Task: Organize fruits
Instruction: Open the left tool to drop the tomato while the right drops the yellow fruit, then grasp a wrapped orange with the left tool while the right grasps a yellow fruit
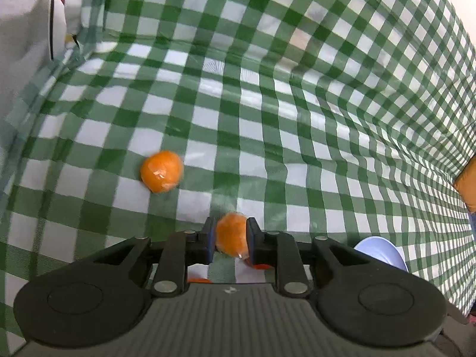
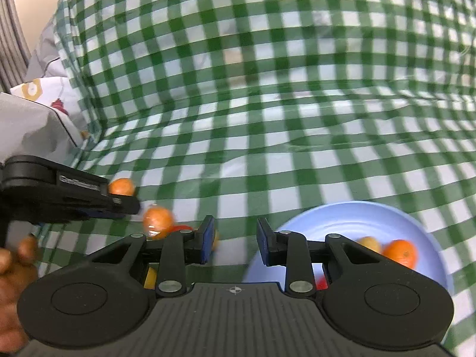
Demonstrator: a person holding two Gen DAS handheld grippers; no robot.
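A: Where is the fruit, and who has what?

B: The left gripper (image 1: pixel 231 239) is closed on a small orange (image 1: pixel 230 235), pads against both sides, carried just above the cloth (image 1: pixel 267 104). A second orange (image 1: pixel 162 175) lies loose on the cloth, ahead and to the left of that gripper, near but apart. From the right wrist view, the left gripper (image 2: pixel 131 203) sits at the left edge with an orange (image 2: pixel 157 221) just past its tip.

A: And the right gripper?

B: The right gripper (image 2: pixel 235 241) has its jaws parted a modest way, nothing between them, only bare cloth.

A: The bowl?

B: The blue bowl (image 2: pixel 342 220) is toward the near right of the cloth, just right of the right gripper, already holding an orange fruit (image 2: pixel 400 253) and a paler one (image 2: pixel 369 244). From the left wrist view its rim (image 1: pixel 383 253) shows low on the right, so the held orange probably has to travel rightward.

A: Does orientation matter?

B: Hardly. The oranges are round, with no long axis I can see. For the loose one, I judge the left hand nearer; the bowl sits nearer the right.
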